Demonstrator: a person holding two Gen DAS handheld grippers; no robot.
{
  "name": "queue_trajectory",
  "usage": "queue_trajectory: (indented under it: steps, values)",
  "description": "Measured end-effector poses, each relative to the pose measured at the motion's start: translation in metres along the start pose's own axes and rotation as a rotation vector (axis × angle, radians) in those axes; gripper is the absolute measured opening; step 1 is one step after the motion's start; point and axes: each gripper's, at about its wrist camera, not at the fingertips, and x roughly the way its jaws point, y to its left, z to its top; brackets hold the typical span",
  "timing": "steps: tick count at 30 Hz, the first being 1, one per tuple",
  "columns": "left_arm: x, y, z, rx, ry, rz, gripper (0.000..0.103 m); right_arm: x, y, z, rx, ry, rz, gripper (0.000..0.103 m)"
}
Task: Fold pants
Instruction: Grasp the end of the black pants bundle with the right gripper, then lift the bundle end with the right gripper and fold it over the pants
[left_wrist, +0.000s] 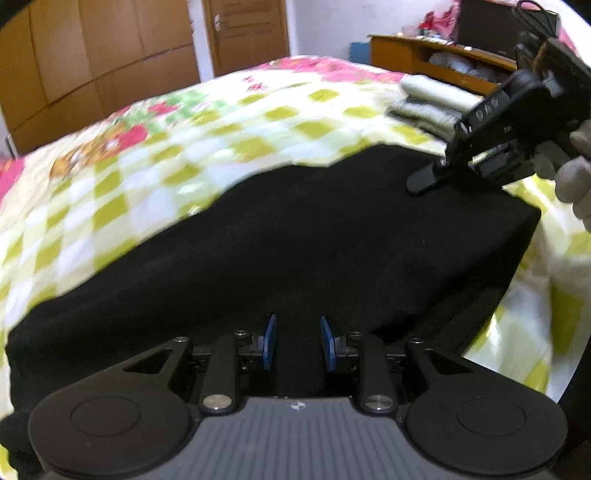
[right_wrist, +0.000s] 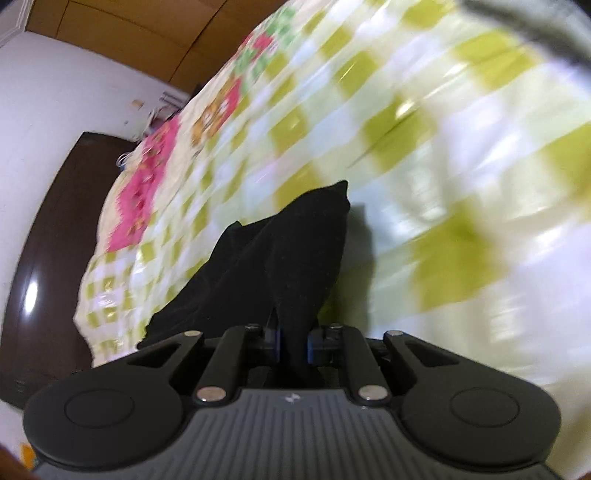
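Observation:
The black pants (left_wrist: 295, 240) lie spread across the checked quilt (left_wrist: 166, 166) and fill the middle of the left wrist view. My left gripper (left_wrist: 298, 342) hovers low over their near edge. Its blue pads (left_wrist: 269, 341) stand apart with their inner faces bare, and only dark cloth shows beyond the gap. At the pants' far right corner my right gripper (left_wrist: 424, 184) is held by a gloved hand (left_wrist: 576, 177). In the right wrist view the right gripper (right_wrist: 293, 339) is shut on a bunched fold of the pants (right_wrist: 295, 251), which rises as a peak above the quilt (right_wrist: 443, 166).
A stack of folded pale clothes (left_wrist: 432, 107) lies on the bed just beyond the right gripper. A wooden shelf unit (left_wrist: 424, 55) with a dark screen stands behind it. A wooden wardrobe (left_wrist: 92, 55) and a door (left_wrist: 247, 33) line the far wall. The bed's edge drops to a dark floor (right_wrist: 44, 240).

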Motion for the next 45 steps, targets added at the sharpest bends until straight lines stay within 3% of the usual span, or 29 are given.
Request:
queue_trajectory:
  steps: [7,12,15,17,20,22,25,28,29,33,36,42,45]
  values:
    - [0.007,0.010,0.025,-0.049,-0.054,0.105,0.040,-0.016,-0.020,0.003,-0.012,-0.026,-0.013,0.014]
    - [0.037,0.019,0.018,-0.051,0.015,0.133,0.041,-0.010,-0.014,-0.004,-0.039,-0.030,-0.033,0.026]
    - [0.023,0.017,0.021,-0.048,-0.044,0.154,0.041,-0.018,-0.018,-0.001,-0.041,-0.026,-0.024,0.028]
    - [0.017,0.018,0.020,-0.029,-0.073,0.187,0.041,-0.017,-0.017,-0.001,-0.041,-0.019,-0.040,0.028]
    - [0.029,0.023,0.007,0.012,0.001,0.183,0.041,-0.021,-0.015,-0.001,-0.031,-0.018,-0.045,0.016]
    - [0.024,0.021,0.001,0.033,-0.019,0.190,0.041,-0.027,-0.008,-0.001,-0.022,-0.031,-0.030,0.015]
    - [0.001,0.021,0.000,0.034,-0.088,0.168,0.041,-0.032,0.013,0.001,-0.045,-0.048,-0.039,0.014]
    - [0.017,0.021,-0.014,0.087,0.008,0.126,0.046,-0.035,0.036,0.005,-0.067,-0.051,-0.049,0.014]
    - [0.018,0.020,-0.021,0.107,-0.011,0.129,0.046,-0.035,0.046,0.007,-0.075,-0.051,-0.055,0.014]
    - [0.000,0.036,-0.017,0.003,-0.048,0.109,0.045,-0.029,0.089,0.005,-0.131,-0.039,-0.066,0.014]
    - [-0.021,0.051,-0.026,-0.039,-0.087,0.151,0.045,-0.017,0.127,0.002,-0.192,-0.031,-0.077,0.014]
    - [-0.046,0.088,-0.060,-0.095,-0.066,0.287,0.045,0.036,0.183,-0.008,-0.288,0.030,-0.093,0.014]
    - [-0.043,0.098,-0.071,-0.133,-0.055,0.281,0.045,0.066,0.204,-0.017,-0.322,0.066,-0.102,0.014]
